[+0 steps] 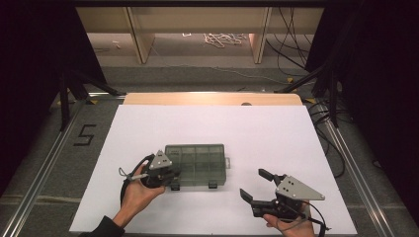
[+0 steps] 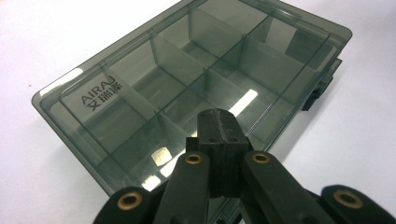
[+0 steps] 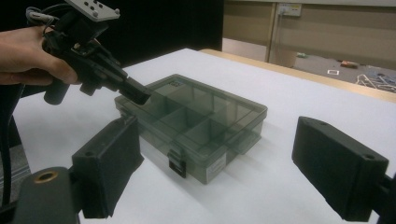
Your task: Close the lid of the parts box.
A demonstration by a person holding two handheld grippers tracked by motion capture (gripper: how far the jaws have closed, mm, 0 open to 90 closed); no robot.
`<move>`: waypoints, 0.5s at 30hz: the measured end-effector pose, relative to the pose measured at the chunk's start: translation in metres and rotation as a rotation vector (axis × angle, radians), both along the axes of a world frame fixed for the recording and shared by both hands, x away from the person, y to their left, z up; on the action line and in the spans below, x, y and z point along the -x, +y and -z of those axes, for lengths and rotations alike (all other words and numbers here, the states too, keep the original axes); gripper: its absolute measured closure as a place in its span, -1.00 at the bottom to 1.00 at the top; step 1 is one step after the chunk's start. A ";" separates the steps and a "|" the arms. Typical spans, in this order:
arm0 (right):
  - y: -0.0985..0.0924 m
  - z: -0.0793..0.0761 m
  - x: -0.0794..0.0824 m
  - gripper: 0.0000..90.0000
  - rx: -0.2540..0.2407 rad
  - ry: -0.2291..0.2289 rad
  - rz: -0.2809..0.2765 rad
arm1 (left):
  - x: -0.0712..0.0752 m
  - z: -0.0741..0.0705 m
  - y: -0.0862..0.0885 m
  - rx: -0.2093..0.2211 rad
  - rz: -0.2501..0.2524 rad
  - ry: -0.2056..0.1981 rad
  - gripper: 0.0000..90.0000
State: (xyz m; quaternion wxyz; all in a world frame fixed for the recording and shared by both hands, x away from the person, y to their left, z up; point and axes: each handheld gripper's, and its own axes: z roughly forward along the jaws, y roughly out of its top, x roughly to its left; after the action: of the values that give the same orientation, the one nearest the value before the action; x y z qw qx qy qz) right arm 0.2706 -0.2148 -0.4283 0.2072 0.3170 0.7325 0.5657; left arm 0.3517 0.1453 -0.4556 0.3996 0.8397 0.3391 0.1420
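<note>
1. Nearest the cam in the high view: two hands at the bottom edge, each w/ a gripper. Right gripper (image 1: 257, 186) sits low-right on the white table sheet (image 1: 276, 133), jaws spread wide, nothing between them.
2. Largest item on the sheet: one smoky-clear compartment box (image 1: 200, 163), lid down, lying flat left of centre. Its front latches face the person's edge.
3. Left gripper (image 1: 173, 175) is at the box's left-front corner, jaws pressed fully together w/ nothing held. In the left gripper view the closed tips (image 2: 219, 135) sit on or just above the lid; contact can't be confirmed.
4. Step in hand, my read: left tips pin the box down so the right gripper can work the latches. Right gripper is well apart from the box.
5. To do it well: keep the left tips pushing straight down near the corner, not sideways, since the box looks light and could skate on the smooth sheet. Bring the right gripper in low at the near latch (image 3: 176, 163), narrow the jaws first, hook one tip under the tab, lift gently.
6. Risk: prying w/o firm hold tips the whole box up.
7. Count: 1 box, 2 latches visible along the front, 2 grippers, 2 hands. Dividers show several cells in two rows; exact no. hard to tell through the tinted lid.
8. Smallest: white brand lettering (image 2: 100, 91) on the lid corner.
</note>
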 end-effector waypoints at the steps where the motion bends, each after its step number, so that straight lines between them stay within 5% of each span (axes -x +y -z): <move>1: 0.000 0.000 0.000 -0.64 0.001 0.000 -0.001 | 0.000 0.000 0.000 -0.005 0.002 -0.001 1.00; 15: 0.000 0.000 0.000 -0.64 0.010 0.002 -0.002 | 0.001 0.001 -0.001 -0.015 0.003 -0.011 1.00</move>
State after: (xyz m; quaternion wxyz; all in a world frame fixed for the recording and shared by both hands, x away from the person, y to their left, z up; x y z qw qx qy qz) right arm 0.2705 -0.2149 -0.4281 0.2076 0.3158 0.7359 0.5618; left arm 0.3509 0.1438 -0.4567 0.3953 0.8424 0.3346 0.1487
